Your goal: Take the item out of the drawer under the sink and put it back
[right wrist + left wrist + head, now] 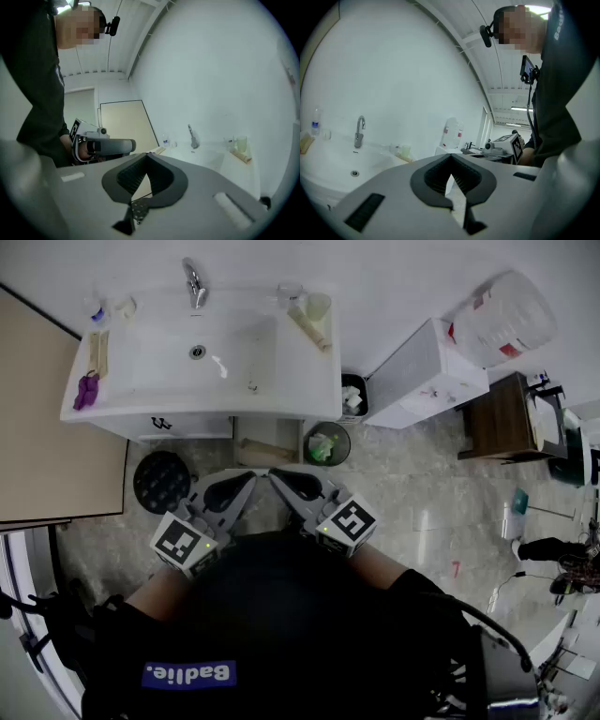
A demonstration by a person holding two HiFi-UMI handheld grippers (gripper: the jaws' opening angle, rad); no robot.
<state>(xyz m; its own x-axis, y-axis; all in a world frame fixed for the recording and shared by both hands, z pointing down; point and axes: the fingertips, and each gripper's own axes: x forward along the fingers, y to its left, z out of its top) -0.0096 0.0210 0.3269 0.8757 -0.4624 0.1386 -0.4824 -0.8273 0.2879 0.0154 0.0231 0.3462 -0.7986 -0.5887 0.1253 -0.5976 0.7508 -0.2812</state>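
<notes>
At far left a beige panel (56,418) stands beside the white sink (281,395). On the sink's left rim lie a small bottle (97,313), a wooden brush (98,351) and a purple item (86,390). The tap (194,282) rises at the back. On the right rim a pale cup (319,306) stands just beside a tube (309,327) lying on its side.

Under the sink's front edge the drawer (178,426) shows its white front and dark handle. It looks shut, and what it holds is hidden in every view. A round black stool (161,481) stands on the floor below it.

Both tools are held near the person's body, level and pointing at the cabinet. The left hand-held gripper (458,213) has its jaws narrow, the tips all but meeting, with nothing between them. The right hand-held gripper (134,210) is closed tip to tip, also empty. Neither touches the drawer.

Further right come a round bin (326,443) with green and white scraps and a smaller black bin (352,397). Beyond those are a white cabinet (427,371) and a large water jug (506,320), then a brown desk (492,418).
</notes>
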